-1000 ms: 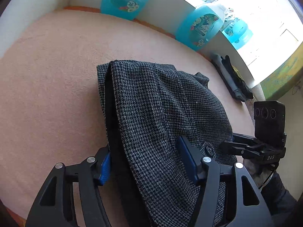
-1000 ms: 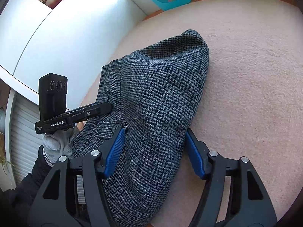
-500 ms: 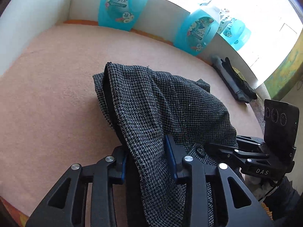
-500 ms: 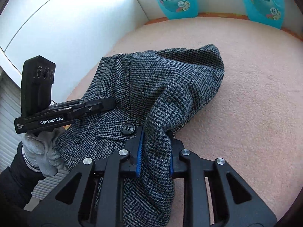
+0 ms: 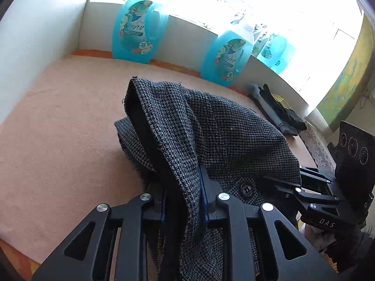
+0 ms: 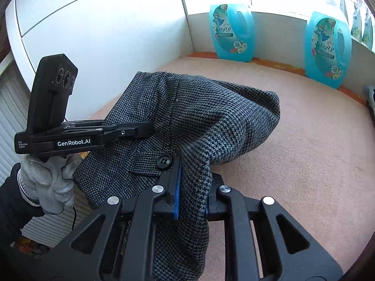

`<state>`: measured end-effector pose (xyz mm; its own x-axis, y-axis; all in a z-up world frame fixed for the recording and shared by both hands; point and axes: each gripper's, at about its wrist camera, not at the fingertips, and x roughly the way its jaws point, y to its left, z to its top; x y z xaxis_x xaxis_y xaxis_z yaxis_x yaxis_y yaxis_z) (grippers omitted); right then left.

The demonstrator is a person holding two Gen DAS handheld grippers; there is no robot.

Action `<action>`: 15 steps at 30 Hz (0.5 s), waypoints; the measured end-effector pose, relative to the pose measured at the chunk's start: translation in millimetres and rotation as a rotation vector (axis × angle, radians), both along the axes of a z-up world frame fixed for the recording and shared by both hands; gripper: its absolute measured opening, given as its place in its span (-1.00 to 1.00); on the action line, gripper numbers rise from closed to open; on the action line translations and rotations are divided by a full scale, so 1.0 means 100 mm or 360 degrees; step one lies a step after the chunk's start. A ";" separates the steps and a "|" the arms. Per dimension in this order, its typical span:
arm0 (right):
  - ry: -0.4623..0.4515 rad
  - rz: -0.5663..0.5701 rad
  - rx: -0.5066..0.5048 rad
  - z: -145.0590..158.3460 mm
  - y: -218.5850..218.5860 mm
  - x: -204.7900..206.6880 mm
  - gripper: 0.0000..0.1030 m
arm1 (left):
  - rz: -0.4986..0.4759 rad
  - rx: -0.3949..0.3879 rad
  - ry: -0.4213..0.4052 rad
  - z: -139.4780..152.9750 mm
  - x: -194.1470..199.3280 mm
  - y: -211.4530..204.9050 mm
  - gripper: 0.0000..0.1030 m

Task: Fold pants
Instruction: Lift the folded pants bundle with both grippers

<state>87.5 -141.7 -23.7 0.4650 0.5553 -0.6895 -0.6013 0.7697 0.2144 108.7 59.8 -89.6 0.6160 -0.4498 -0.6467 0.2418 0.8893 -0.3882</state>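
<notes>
Dark grey houndstooth pants (image 5: 211, 128) lie bunched on a pink cloth-covered table (image 5: 65, 121). My left gripper (image 5: 182, 201) is shut on a raised fold of the pants near their left edge. My right gripper (image 6: 192, 196) is shut on another fold of the pants (image 6: 199, 117) beside a black button (image 6: 164, 160). Both folds are lifted off the table. The right gripper shows at the right of the left wrist view (image 5: 281, 187). The left gripper shows at the left of the right wrist view (image 6: 143, 130), held by a gloved hand.
Blue detergent bottles (image 5: 138, 30) (image 5: 227, 58) stand along the back wall under the window; they also show in the right wrist view (image 6: 230, 32) (image 6: 327, 49). Folded dark clothes (image 5: 276, 110) lie at the table's far right. A white cabinet (image 6: 98, 35) stands left of the table.
Both grippers were open around the pants a second ago; they closed on folds of the fabric and have lifted them up off the table.
</notes>
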 end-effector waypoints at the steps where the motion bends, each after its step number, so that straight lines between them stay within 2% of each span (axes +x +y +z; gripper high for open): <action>1: -0.0012 0.0002 -0.0005 0.04 0.00 -0.02 -0.71 | -0.0010 0.0023 -0.0038 0.05 -0.02 -0.03 -0.63; 3: 0.0061 -0.0008 0.0004 0.04 -0.03 0.03 -0.71 | -0.0021 0.0022 -0.0034 0.06 0.00 -0.04 -0.63; 6: 0.0171 -0.0013 -0.0006 -0.12 -0.02 0.17 -0.71 | -0.0007 -0.0065 0.0135 -0.13 0.15 -0.01 -0.63; 8: 0.0252 -0.0006 -0.0025 -0.26 -0.01 0.24 -0.71 | -0.0010 -0.0053 0.0216 -0.27 0.20 -0.02 -0.60; 9: 0.0289 -0.0011 -0.0022 -0.32 -0.02 0.26 -0.71 | 0.0003 -0.0029 0.0251 -0.33 0.22 -0.02 -0.48; 10: 0.0324 -0.0026 -0.0006 -0.38 -0.06 0.29 -0.71 | 0.0022 0.0004 0.0287 -0.38 0.25 -0.02 -0.23; 12: 0.0393 -0.0028 0.0048 -0.43 -0.12 0.37 -0.64 | 0.0079 0.0026 0.0280 -0.40 0.27 0.06 -0.20; 13: 0.0413 -0.0031 0.0064 -0.44 -0.16 0.40 -0.63 | 0.0102 0.0027 0.0266 -0.38 0.28 0.10 -0.11; 14: 0.0423 -0.0026 0.0077 -0.45 -0.19 0.41 -0.55 | 0.0134 0.0033 0.0261 -0.37 0.31 0.15 0.00; 15: 0.0423 -0.0033 0.0066 -0.45 -0.21 0.42 -0.37 | 0.0154 0.0016 0.0265 -0.38 0.34 0.21 0.10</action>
